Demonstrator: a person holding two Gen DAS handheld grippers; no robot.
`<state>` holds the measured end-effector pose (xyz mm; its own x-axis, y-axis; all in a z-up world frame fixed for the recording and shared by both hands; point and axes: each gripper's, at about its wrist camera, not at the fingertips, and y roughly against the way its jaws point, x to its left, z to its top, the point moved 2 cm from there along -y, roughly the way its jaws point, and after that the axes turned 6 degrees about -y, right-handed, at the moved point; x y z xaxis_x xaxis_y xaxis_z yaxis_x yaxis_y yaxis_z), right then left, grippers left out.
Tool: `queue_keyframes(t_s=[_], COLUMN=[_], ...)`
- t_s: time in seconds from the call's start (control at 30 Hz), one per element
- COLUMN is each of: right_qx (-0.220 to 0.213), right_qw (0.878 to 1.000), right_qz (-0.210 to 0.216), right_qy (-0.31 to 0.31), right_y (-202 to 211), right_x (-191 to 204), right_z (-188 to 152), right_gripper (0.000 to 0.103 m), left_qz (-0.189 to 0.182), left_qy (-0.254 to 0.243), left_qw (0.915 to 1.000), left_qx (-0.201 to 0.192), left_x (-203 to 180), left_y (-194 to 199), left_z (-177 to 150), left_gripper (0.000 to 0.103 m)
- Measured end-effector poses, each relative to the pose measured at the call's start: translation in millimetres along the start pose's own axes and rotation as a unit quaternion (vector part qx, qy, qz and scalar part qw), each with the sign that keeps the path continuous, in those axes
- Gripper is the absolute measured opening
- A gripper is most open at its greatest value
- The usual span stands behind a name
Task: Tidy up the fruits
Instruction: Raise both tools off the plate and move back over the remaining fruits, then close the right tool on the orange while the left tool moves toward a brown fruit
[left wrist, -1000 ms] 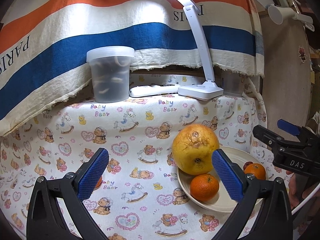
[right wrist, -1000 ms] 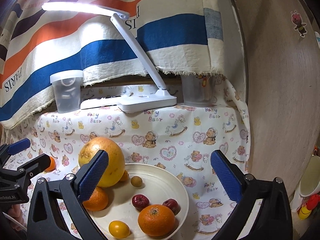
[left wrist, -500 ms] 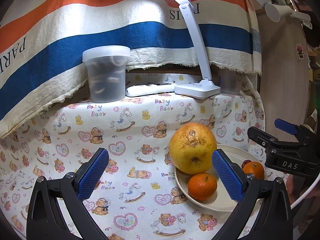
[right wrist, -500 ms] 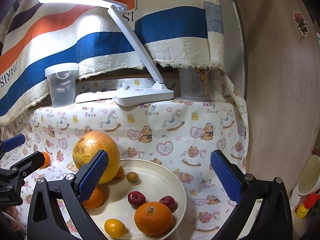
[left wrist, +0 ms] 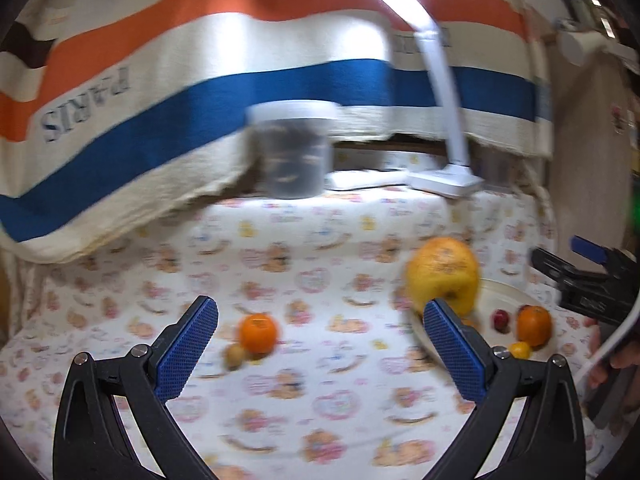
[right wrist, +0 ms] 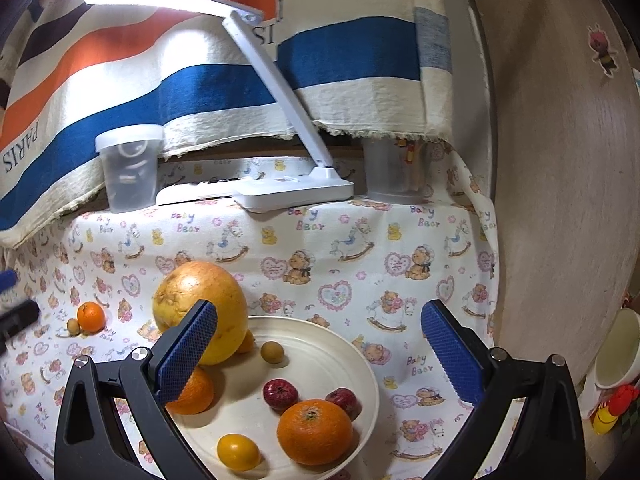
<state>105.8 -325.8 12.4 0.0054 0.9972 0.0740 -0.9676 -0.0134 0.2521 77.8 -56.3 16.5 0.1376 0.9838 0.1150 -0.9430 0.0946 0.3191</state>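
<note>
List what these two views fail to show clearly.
- Jar contents: smeared by motion blur in the left view, hazy behind frosted plastic in the right.
- Small brown fruit beside the loose orange: too small to identify; blurred in the left view.
- Orange in the plate: partly hidden by the right gripper's near finger.
- Cup: cut off by the right view's edge.

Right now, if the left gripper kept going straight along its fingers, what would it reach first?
Probably the loose orange on the bear-print tablecloth, with a small brownish fruit beside it. Both sit between the open fingers of the left gripper. The picture is blurred, so depth is uncertain.
</note>
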Motion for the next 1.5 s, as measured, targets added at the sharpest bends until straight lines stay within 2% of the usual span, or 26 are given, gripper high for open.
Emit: queue_keyframes(t_s=[0.13,0.27,0.33,0.4,0.5,0.63,0.7,0.77,0.93,1.03,1.13,1.2,1.27,1.37,1.43,1.5], right_qx=[-0.001,0.004,0.012,0.023,0.035,0.031,0.031,0.049,0.097,0.114,0.121,0.158,0.192,0.231,0.254,0.275], right_qw=[0.999,0.997,0.996,0.996,0.994,0.993,0.992,0.991,0.985,0.982,0.981,0.972,0.964,0.954,0.948,0.942], right_qz=[0.04,0.078,0.084,0.09,0.1,0.112,0.12,0.121,0.136,0.136,0.13,0.147,0.156,0.176,0.181,0.178], right_qy=[0.0,-0.006,-0.002,0.007,0.024,0.035,0.03,0.036,0.048,0.059,0.083,0.092,0.091,0.077,0.066,0.065], right_y=[13.6,25.7,25.8,23.4,21.9,26.4,26.6,21.8,10.6,0.4,-11.4,-27.6,-43.0,-65.1,-79.9,-95.4], right_x=[12.0,23.9,29.6,36.2,45.2,53.3,61.1,73.6,116.7,145.4,174.0,195.7,213.5,236.6,248.8,259.3], right_z=[6.1,7.7,4.9,1.1,-3.7,-2.3,3.4,7.5,11.8,10.9,7.2,0.8,-4.6,-8.5,-10.0,-12.2], right_gripper=[0.102,0.102,0.102,0.102,0.102,0.102,0.102,0.102,0.102,0.101,0.087,0.084,0.076,0.074,0.074,0.073], left_qz=[0.013,-0.002,0.012,0.009,0.037,0.039,0.045,0.052,0.022,0.042,0.045,0.049,0.054,0.045,0.042,0.058], left_qy=[0.032,0.044,0.066,0.079,0.073,0.083,0.072,0.063,0.085,0.095,0.122,0.133,0.146,0.166,0.164,0.154], left_qw=[0.9991,0.9972,0.9963,0.994,0.9938,0.9927,0.9932,0.993,0.9883,0.985,0.9806,0.9772,0.9727,0.9657,0.9651,0.9657], left_qx=[0.024,0.06,0.053,0.075,0.075,0.078,0.079,0.085,0.125,0.137,0.147,0.157,0.172,0.195,0.2,0.201], left_x=[35.9,63.4,79.8,91.4,102.3,112.1,113.0,114.1,123.4,131.6,144.2,152.1,159.7,169.5,174.6,177.9], left_y=[-4.8,-23.4,-25.6,-32.5,-31.3,-29.1,-30.4,-33.2,-46.9,-48.1,-47.0,-48.6,-51.2,-54.8,-54.8,-54.1], left_z=[10.9,14.8,11.1,7.3,3.4,0.4,-0.3,-1.8,-10.4,-13.2,-15.7,-17.5,-21.2,-29.5,-32.0,-32.0], left_gripper=[0.102,0.102,0.102,0.102,0.102,0.102,0.102,0.102,0.102,0.102,0.102,0.102,0.102,0.102,0.102,0.102])
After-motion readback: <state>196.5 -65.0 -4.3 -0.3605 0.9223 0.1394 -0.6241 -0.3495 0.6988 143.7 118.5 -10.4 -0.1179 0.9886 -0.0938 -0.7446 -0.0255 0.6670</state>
